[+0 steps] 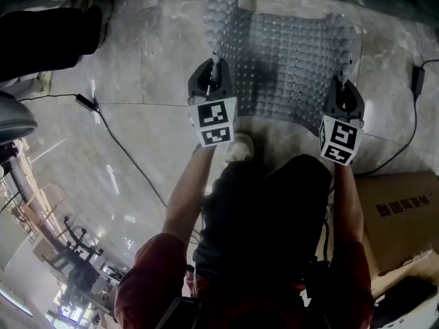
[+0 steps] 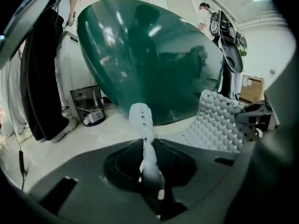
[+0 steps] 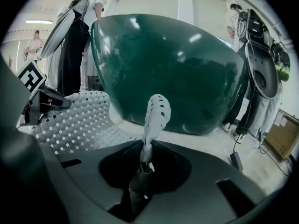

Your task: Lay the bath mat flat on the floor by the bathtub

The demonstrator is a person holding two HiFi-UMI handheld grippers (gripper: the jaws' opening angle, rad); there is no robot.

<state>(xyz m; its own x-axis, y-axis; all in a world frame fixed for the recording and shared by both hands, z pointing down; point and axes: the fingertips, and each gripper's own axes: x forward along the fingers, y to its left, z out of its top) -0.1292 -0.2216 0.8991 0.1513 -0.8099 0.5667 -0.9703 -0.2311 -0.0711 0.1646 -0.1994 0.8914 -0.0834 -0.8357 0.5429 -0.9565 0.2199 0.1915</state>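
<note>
— While two grippers pinched its near corners, one pale, bumpy, perforated rubber bath mat [image 1: 288, 60] sagged between them over the stone floor [image 1: 137, 67].
— Yes, the left gripper [image 2: 148, 146] clamped one curled corner, the right gripper [image 3: 144, 167] the other. Room?
— Bare floor lay leftward; one brown cardboard box [image 1: 401, 214] sat near right.
— Gripper views showed the one dark green bathtub [image 3: 173, 69] rising just beyond the mat; head view, its full width.

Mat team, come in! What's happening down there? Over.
Left gripper, right gripper: fingers shut on bath mat, near corners. Mat curled, not flat yet, beside green bathtub. Cables off to sides.
</note>
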